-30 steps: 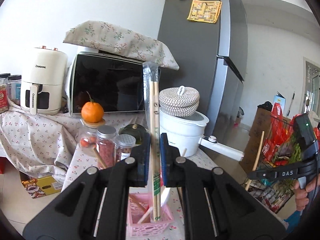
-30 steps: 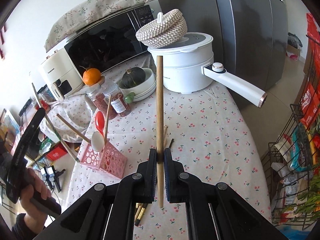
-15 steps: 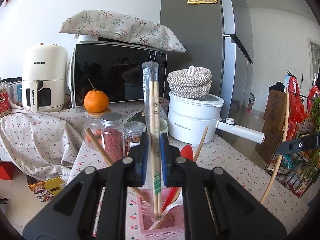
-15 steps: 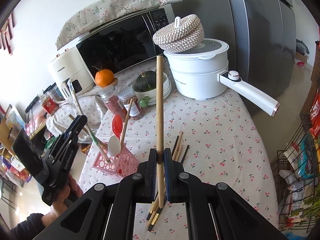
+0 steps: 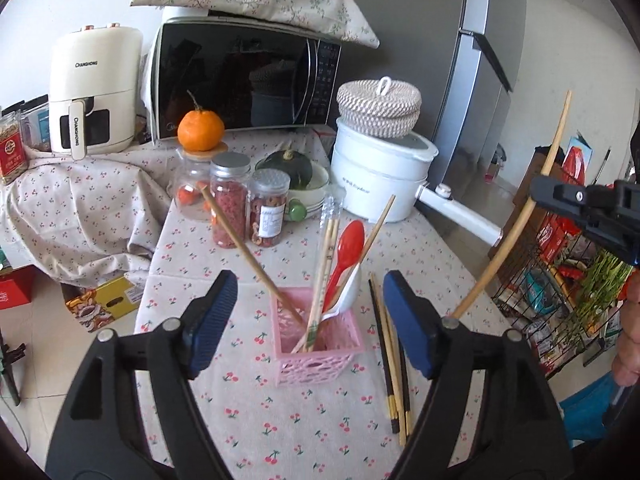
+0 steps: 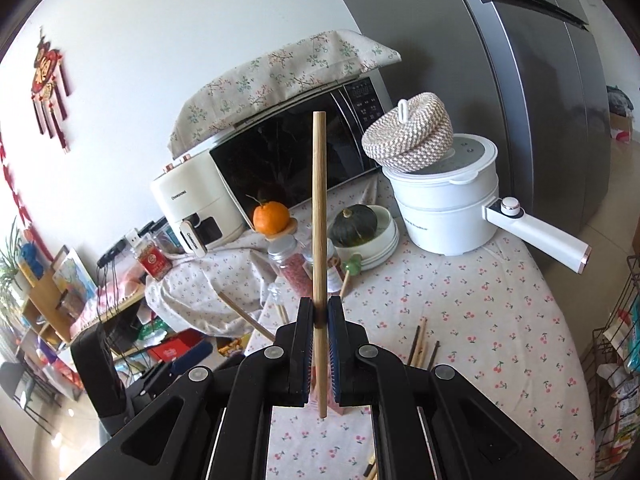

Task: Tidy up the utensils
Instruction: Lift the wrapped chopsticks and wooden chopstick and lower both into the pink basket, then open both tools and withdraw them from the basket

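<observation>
A pink basket (image 5: 320, 364) stands on the cherry-print tablecloth (image 5: 280, 432). In it are a plastic-wrapped pair of chopsticks (image 5: 327, 256), a red spoon (image 5: 347, 248), a white spoon and two bare wooden sticks. My left gripper (image 5: 310, 280) hovers just short of the basket. Its jaws are opening, far apart, with nothing pressed between the pads. Several loose chopsticks (image 5: 390, 344) lie right of the basket and also show as chopsticks (image 6: 420, 340) in the right wrist view. My right gripper (image 6: 319, 316) is shut on a single wooden chopstick (image 6: 319, 208), held upright above the table, and is seen as the right gripper (image 5: 588, 208) from the left.
At the back stand a microwave (image 5: 240, 80), an air fryer (image 5: 94, 88), a white pot (image 5: 380, 176) under a woven lid, and several jars (image 5: 230, 200) with an orange (image 5: 200, 130). A fridge (image 5: 460, 60) and a wire rack (image 5: 560, 280) flank the table's right edge.
The left jaws have spread and let go of the wrapped chopsticks, which now stand in the pink basket. The right gripper has risen and tilted up with its chopstick.
</observation>
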{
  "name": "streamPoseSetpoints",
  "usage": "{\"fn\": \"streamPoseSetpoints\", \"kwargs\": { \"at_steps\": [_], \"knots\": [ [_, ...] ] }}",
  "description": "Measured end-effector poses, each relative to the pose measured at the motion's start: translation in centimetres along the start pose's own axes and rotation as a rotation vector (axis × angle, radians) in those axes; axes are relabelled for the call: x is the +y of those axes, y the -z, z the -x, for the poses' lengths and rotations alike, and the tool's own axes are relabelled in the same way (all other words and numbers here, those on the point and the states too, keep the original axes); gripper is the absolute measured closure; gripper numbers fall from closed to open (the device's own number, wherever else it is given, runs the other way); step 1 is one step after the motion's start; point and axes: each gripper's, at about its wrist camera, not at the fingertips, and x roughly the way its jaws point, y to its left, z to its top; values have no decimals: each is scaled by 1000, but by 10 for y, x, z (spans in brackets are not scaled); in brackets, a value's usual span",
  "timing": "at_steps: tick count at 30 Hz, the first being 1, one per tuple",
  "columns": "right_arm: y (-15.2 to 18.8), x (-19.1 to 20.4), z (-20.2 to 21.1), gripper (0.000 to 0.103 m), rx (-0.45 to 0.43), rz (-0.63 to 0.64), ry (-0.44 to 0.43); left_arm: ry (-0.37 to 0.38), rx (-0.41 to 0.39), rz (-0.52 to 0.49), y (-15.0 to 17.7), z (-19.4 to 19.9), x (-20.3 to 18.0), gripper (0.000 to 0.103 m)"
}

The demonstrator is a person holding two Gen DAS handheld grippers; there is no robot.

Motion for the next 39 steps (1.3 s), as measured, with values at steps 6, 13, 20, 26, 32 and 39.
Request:
{"fn": "streamPoseSetpoints", "kwargs": {
  "at_steps": [6,13,20,26,32,39],
  "knots": [
    [2,14,-25,96,-51,-19,-20,-22,140,108,29,1,31,22],
    [17,19,-68,96,-19,0,35,-49,223,170,41,-8,60,22],
    [31,11,-98,93,44,-27,33,-36,248,165,43,-12,60,22],
    [25,-9,-88,72,62,-132,-24,-46,248,138,44,-13,52,21],
    [13,-21,-52,46,-4,-155,-58,-49,268,112,48,-16,42,19],
    [20,-47,-28,35,26,-101,48,-33,271,125,51,-17,29,15]
  ]
}}
